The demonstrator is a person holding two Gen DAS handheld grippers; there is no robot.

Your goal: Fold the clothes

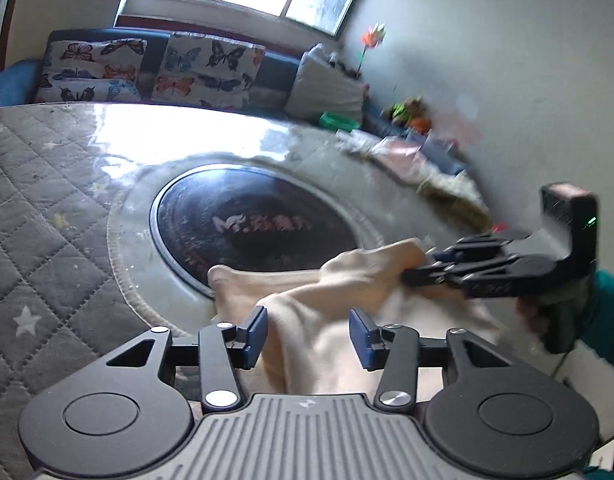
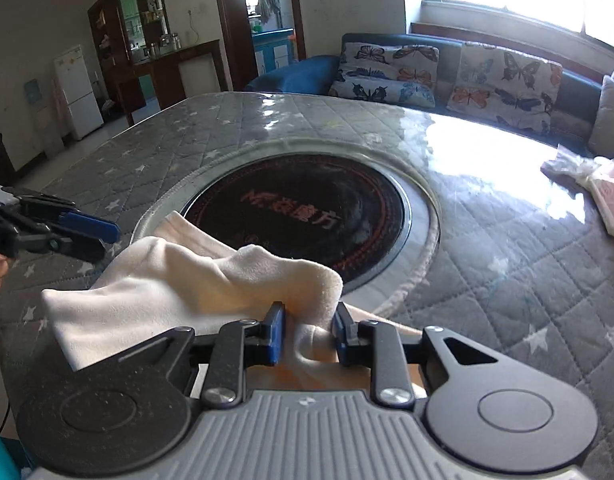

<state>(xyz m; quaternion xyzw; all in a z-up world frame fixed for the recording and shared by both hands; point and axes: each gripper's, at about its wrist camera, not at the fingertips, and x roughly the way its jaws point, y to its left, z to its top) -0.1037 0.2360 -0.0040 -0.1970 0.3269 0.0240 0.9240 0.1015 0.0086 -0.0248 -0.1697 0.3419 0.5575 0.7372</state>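
Cream cloth, a soft garment (image 2: 195, 280), lies bunched on the near part of the surface (image 1: 47, 200), its far edge lapping over the rim of the round black glass plate (image 2: 307, 208) set into the middle.

From my left wrist view, the left gripper (image 1: 307, 338) sits low over the near folds. Its blue-padded fingers (image 1: 255, 336) stand well apart; fabric passes between them, but the pads do not press on it. In the right wrist view this same gripper comes in from the left edge, its tips beside the garment's left corner and clear of it.

Moving right, the cloth rises into a ridge that runs toward my right gripper (image 2: 307, 338). Its fingers (image 2: 275, 336) are partly apart with a bunched fold between them. The fabric fills most of the gap, and I cannot tell whether the pads pinch it or only flank it. In the left wrist view the right gripper reaches in from the right, its tips buried in the raised fold, with a hand and a teal sleeve (image 1: 607, 320) behind it.

Grey quilted, star-printed cover under a shiny clear sheet spreads over the surface. At the far right, a second heap of pale clothes (image 2: 587, 184) lies well apart from the garment. Behind it stands a dark blue sofa (image 2: 579, 96) with butterfly cushions (image 2: 503, 84).
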